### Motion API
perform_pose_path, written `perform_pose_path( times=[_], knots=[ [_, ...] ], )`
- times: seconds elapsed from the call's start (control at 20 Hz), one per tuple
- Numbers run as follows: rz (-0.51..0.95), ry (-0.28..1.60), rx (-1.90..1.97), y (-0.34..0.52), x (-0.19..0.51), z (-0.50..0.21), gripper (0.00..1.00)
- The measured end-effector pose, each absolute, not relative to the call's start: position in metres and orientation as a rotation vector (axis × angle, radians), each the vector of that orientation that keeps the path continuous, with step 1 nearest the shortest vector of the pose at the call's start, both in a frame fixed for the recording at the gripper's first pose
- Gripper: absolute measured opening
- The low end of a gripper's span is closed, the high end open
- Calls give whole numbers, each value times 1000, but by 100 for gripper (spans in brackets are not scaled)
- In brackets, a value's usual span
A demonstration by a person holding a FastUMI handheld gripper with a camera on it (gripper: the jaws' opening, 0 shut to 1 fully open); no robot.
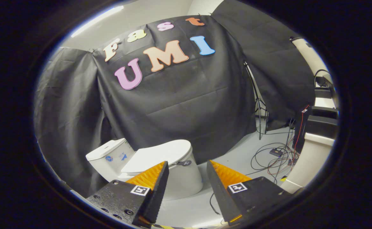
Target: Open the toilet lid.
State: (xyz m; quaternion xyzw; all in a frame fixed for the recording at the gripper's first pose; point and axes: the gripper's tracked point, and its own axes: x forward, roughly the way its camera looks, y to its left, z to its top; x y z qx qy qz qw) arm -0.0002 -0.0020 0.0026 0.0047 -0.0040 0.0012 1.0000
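- Furthest left, the toilet tank stands against the black cloth wall, with small blue marks on its front face.
- Next along, the toilet lid lies flat and closed over the toilet bowl. It sits beyond the gripper's fingers, mostly behind the left one, and nothing touches it.
- The lid looks like a thin, stiff plastic shell, so it is probably light and should swing up on a hinge at the tank end. Its glossy surface is likely slippery.
- The best place to take hold appears to be the front edge, the rim farthest from the tank, where a fingertip could slip under the lip and lift. A small dark tab hangs just under that front edge and may also serve as a handle; what it is made of cannot be told.
- The gripper hovers short of the toilet with its fingers spread wide apart and nothing between them except the bowl's side and bare floor.
- Judged from this, the approach is not yet finished and the lift has not begun.
- Farther right, loose cables trail over the floor near a thin stand.
- At the far right a pale cabinet carries dark boxes.
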Motion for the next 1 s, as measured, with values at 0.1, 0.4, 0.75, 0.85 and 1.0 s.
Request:
perform_pose_path(
  times=[0.1,0.4,0.75,0.85,1.0],
  knots=[
    [2,-16,8,-2,-2,3,75],
    [5,-24,11,-1,-2,5,75],
    [3,-21,16,-3,-3,4,75],
    [2,-19,17,-4,-2,4,75],
    [1,-7,23,-6,0,3,75]
  ],
)
